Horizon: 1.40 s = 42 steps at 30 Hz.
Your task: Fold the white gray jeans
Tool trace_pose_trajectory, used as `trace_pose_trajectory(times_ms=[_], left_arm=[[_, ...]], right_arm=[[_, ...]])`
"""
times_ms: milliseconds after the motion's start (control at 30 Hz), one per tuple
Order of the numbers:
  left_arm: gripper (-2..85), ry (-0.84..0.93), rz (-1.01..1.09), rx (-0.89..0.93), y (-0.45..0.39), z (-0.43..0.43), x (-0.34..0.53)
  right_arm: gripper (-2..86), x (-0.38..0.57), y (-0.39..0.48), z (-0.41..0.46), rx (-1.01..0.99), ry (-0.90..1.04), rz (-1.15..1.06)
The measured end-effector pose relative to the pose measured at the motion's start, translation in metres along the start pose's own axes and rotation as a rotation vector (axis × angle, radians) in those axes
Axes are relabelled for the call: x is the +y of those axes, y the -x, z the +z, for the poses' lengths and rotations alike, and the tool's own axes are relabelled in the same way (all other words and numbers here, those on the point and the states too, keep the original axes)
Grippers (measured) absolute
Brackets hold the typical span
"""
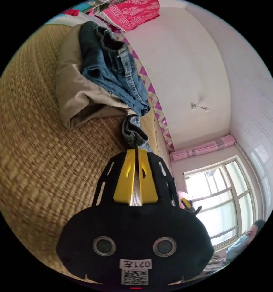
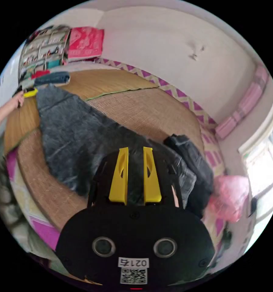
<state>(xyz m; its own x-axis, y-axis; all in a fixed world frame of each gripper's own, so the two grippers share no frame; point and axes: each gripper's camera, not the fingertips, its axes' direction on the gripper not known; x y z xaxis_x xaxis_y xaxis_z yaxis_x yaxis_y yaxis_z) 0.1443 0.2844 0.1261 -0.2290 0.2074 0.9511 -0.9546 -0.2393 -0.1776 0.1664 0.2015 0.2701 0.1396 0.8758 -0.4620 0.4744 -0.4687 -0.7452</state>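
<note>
The grey jeans (image 2: 81, 137) lie stretched out across the woven mat (image 2: 148, 112) in the right gripper view. My right gripper (image 2: 135, 149) stands over their near end, jaws a little apart with dark cloth filling the gap. At the far end a hand (image 2: 16, 100) holds my left gripper (image 2: 30, 92). In the left gripper view my left gripper (image 1: 137, 149) has its jaws nearly together on a pale strip of cloth. A grey-blue hem (image 1: 133, 130) bunches just past the tips.
A beige garment (image 1: 78, 94) with blue jeans (image 1: 118, 70) on top lies on the mat beyond the left gripper. A dark bundle (image 2: 191, 155) and a pink bag (image 2: 230, 194) sit at the mat's right side. Shelves (image 2: 42, 51) stand at the back; a window (image 1: 221, 197) and a seated person (image 1: 248, 237) are nearby.
</note>
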Motion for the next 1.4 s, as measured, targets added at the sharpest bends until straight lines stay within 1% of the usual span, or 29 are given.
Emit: trace_pose_trajectory(times_ms=[33,100,133,167,200,233,300,333,400,467,500,533,600,767,900,967,1067,1133,1200,1233,1300,1333,1400], left_arm=[[-0.7,-0.015,0.034,-0.013,-0.008,-0.006,0.004],[-0.2,-0.057,0.221,-0.087,-0.05,-0.022,0.016],[0.0,-0.059,0.28,-0.093,-0.062,-0.023,0.018],[1.0,-0.04,0.4,-0.083,-0.087,-0.019,0.02],[2.8,0.014,0.505,-0.074,-0.109,-0.007,0.018],[4.1,0.043,0.547,-0.072,-0.119,0.0,0.016],[8.1,0.162,0.66,-0.059,-0.147,0.037,0.004],[9.1,0.193,0.685,-0.053,-0.152,0.047,0.001],[12.7,0.339,0.752,-0.078,-0.168,0.097,-0.009],[14.0,0.439,0.808,-0.106,-0.179,0.135,-0.01],[14.2,0.492,0.839,-0.116,-0.187,0.158,-0.009],[14.2,0.513,0.856,-0.117,-0.191,0.168,-0.008],[13.1,0.57,0.926,-0.123,-0.21,0.204,-0.002],[7.4,0.616,1.075,-0.117,-0.247,0.259,0.012],[7.2,0.694,1.148,-0.172,-0.262,0.299,0.016],[8.2,0.715,1.172,-0.187,-0.267,0.31,0.016],[8.2,0.792,1.199,-0.215,-0.272,0.326,0.02],[5.8,0.803,1.219,-0.248,-0.275,0.328,0.025],[0.6,0.707,1.242,-0.215,-0.283,0.301,0.027],[0.3,0.685,1.236,-0.193,-0.285,0.292,0.027],[-0.6,0.603,1.233,-0.092,-0.291,0.241,0.031],[-0.7,0.589,1.236,-0.068,-0.293,0.226,0.034],[-0.9,0.55,1.289,0.007,-0.301,0.162,0.059]], right_arm=[[7.7,-0.01,-0.003,0.007,0.011,0.011,-0.035],[8.5,-0.044,-0.018,0.043,-0.023,0.123,-0.178],[9.0,-0.051,-0.021,0.053,-0.039,0.166,-0.211],[9.9,-0.064,-0.027,0.072,-0.075,0.246,-0.263],[10.8,-0.075,-0.033,0.088,-0.101,0.31,-0.301],[11.2,-0.08,-0.036,0.095,-0.106,0.332,-0.314],[11.2,-0.097,-0.049,0.112,-0.137,0.359,-0.334],[11.2,-0.101,-0.052,0.116,-0.151,0.364,-0.332],[10.1,-0.111,-0.061,0.13,-0.224,0.409,-0.333],[6.8,-0.116,-0.065,0.134,-0.286,0.427,-0.335],[3.0,-0.118,-0.068,0.13,-0.288,0.414,-0.339],[1.2,-0.118,-0.068,0.125,-0.277,0.393,-0.349],[-0.1,-0.115,-0.075,0.1,-0.296,0.304,-0.35],[-0.7,-0.093,-0.093,0.049,-0.336,0.156,-0.309],[-0.8,-0.076,-0.104,0.018,-0.342,0.085,-0.276],[-0.8,-0.07,-0.106,0.011,-0.344,0.077,-0.274],[-0.8,-0.062,-0.111,0.001,-0.35,0.068,-0.264],[-0.8,-0.058,-0.112,-0.004,-0.347,0.06,-0.264],[-0.8,-0.05,-0.114,-0.009,-0.346,0.051,-0.255],[-0.8,-0.048,-0.115,-0.011,-0.345,0.048,-0.251],[-0.8,-0.035,-0.117,-0.018,-0.339,0.042,-0.242],[-0.8,-0.031,-0.117,-0.021,-0.338,0.036,-0.238],[-0.8,-0.01,-0.122,-0.04,-0.347,0.0,-0.214]])
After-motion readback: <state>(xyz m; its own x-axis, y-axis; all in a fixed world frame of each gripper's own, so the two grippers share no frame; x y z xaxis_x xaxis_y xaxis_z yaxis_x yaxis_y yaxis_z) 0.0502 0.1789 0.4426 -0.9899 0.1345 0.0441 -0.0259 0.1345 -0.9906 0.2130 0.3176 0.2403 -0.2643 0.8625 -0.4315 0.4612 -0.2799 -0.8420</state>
